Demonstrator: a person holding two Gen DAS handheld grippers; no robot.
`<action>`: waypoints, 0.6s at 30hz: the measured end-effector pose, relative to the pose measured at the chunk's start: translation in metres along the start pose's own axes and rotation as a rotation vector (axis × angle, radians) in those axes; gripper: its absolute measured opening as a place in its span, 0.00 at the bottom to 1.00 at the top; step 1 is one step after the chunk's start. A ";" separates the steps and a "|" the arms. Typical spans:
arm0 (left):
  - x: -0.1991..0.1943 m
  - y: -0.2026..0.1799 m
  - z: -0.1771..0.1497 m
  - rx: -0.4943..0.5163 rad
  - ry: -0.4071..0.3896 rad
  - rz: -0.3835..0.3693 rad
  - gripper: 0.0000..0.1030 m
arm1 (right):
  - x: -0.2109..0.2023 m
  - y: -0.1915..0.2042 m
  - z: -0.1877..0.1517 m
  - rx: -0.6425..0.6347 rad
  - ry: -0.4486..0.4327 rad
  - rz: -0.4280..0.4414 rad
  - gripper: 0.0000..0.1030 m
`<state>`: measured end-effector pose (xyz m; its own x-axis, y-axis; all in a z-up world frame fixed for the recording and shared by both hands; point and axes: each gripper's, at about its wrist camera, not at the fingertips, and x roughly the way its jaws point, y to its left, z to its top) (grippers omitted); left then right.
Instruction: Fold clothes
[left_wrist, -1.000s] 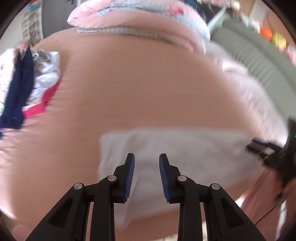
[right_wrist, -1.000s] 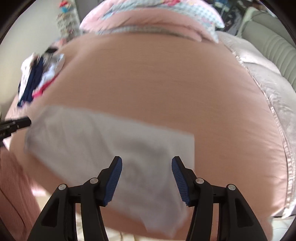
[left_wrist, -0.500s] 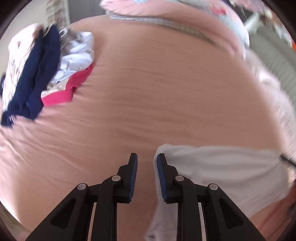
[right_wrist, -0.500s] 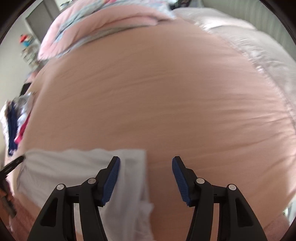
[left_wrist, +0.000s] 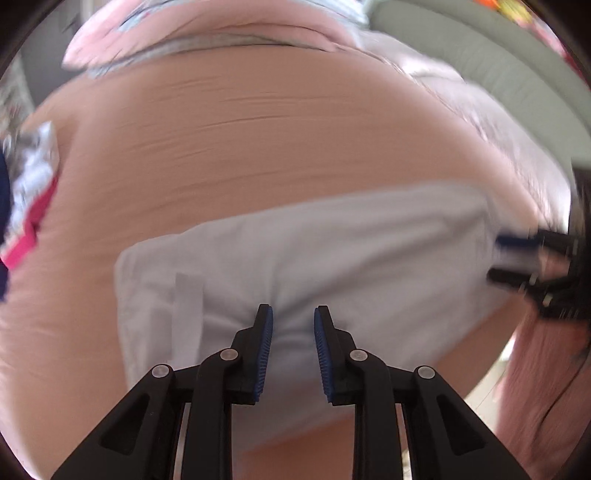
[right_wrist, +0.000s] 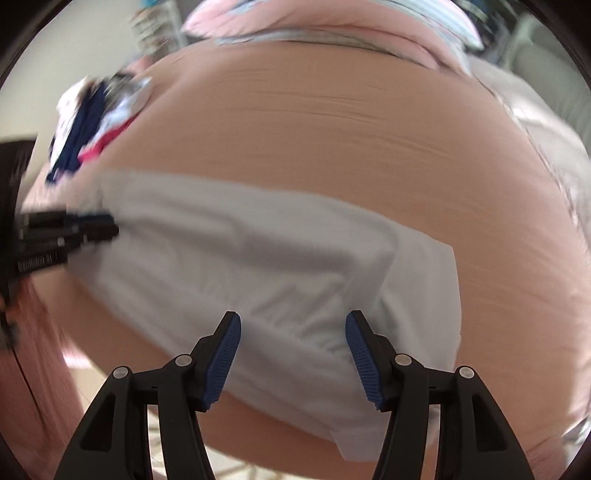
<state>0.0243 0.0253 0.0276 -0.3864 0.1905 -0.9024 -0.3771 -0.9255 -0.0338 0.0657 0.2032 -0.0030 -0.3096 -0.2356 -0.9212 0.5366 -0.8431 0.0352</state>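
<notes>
A white folded garment (left_wrist: 332, 251) lies across the near edge of a bed with a pink sheet (left_wrist: 258, 140); it also shows in the right wrist view (right_wrist: 258, 258). My left gripper (left_wrist: 293, 325) hovers over the garment's near part, its jaws a little apart and empty. My right gripper (right_wrist: 293, 332) is wide open and empty over the garment's near right part. Each gripper shows in the other's view, at the garment's ends: the right one (left_wrist: 517, 258), the left one (right_wrist: 92, 229).
A heap of clothes, navy, white and pink (right_wrist: 92, 122), lies at the bed's left side, also in the left wrist view (left_wrist: 26, 206). Pink bedding and pillows (right_wrist: 332, 22) are piled at the far end. A grey quilt (right_wrist: 546, 140) lies along the right.
Both views have swung back over the white garment. The left jaws have opened slightly. The right gripper stays wide open. The garment looks bunched near its right end.
</notes>
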 end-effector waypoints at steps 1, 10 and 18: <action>-0.004 -0.002 -0.002 0.035 0.007 0.038 0.21 | 0.003 0.003 0.002 -0.055 0.022 -0.012 0.57; -0.006 -0.020 -0.005 0.086 0.021 0.024 0.21 | -0.012 0.007 0.014 0.092 -0.096 0.026 0.57; -0.005 -0.030 -0.003 0.066 0.014 -0.047 0.21 | 0.012 0.021 0.008 -0.058 0.005 0.034 0.57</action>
<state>0.0406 0.0508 0.0320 -0.3551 0.2279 -0.9066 -0.4498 -0.8919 -0.0481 0.0670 0.1787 -0.0101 -0.2866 -0.2610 -0.9218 0.5917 -0.8050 0.0440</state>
